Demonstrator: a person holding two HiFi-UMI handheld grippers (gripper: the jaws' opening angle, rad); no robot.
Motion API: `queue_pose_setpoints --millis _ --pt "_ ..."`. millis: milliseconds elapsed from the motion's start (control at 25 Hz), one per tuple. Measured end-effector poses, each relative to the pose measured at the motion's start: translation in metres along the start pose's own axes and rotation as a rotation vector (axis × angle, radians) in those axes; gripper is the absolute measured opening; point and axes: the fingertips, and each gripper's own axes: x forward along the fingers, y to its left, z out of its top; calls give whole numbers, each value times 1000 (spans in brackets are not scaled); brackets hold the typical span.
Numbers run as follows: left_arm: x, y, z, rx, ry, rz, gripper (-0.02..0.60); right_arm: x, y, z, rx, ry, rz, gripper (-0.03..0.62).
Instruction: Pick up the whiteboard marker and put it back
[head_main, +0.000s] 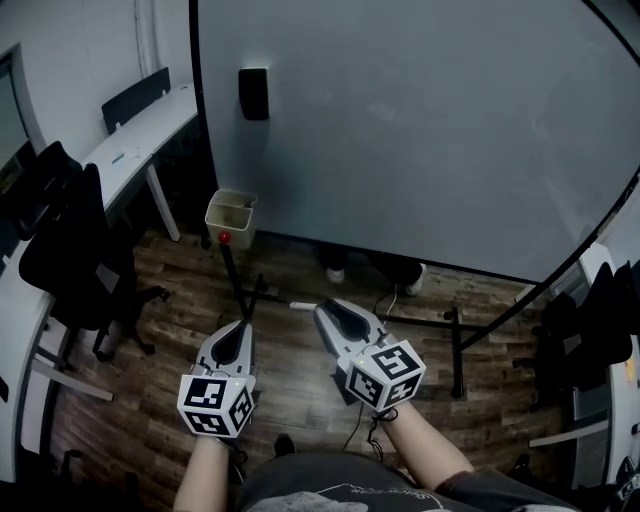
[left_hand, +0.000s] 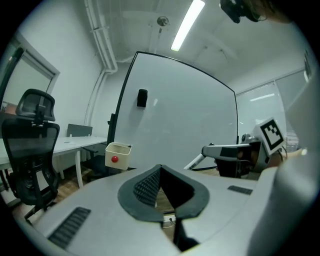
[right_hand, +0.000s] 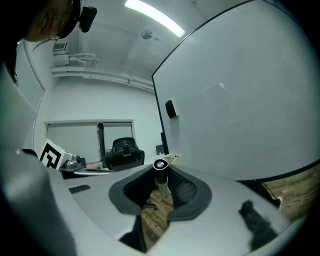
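My right gripper (head_main: 325, 308) is shut on a white whiteboard marker (head_main: 302, 306), whose end pokes out to the left past the jaw tips. In the right gripper view the marker (right_hand: 161, 176) stands upright between the dark pads, its round end facing the camera. The left gripper view shows the marker (left_hand: 196, 161) slanting out of the right gripper (left_hand: 220, 150). My left gripper (head_main: 243, 328) hangs to the left, lower in the picture, its jaws together with nothing in them. Ahead stands the large whiteboard (head_main: 430, 120), with a cream tray box (head_main: 231, 215) bearing a red dot at its lower left.
A black eraser (head_main: 254, 93) clings to the board's upper left. The stand's black feet (head_main: 455, 345) and cables lie on the wooden floor. Someone's shoes (head_main: 335, 273) show under the board. A white desk (head_main: 140, 135) and black office chair (head_main: 70, 255) are at left.
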Motion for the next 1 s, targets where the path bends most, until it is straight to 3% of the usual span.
queue_pose_setpoints --millis 480,1000 --pt "-13 -11 -6 -2 -6 24 14 -16 1 1 5 -8 7 87" --pt "8 60 21 28 -35 -29 14 42 11 30 -14 -75 -73 87"
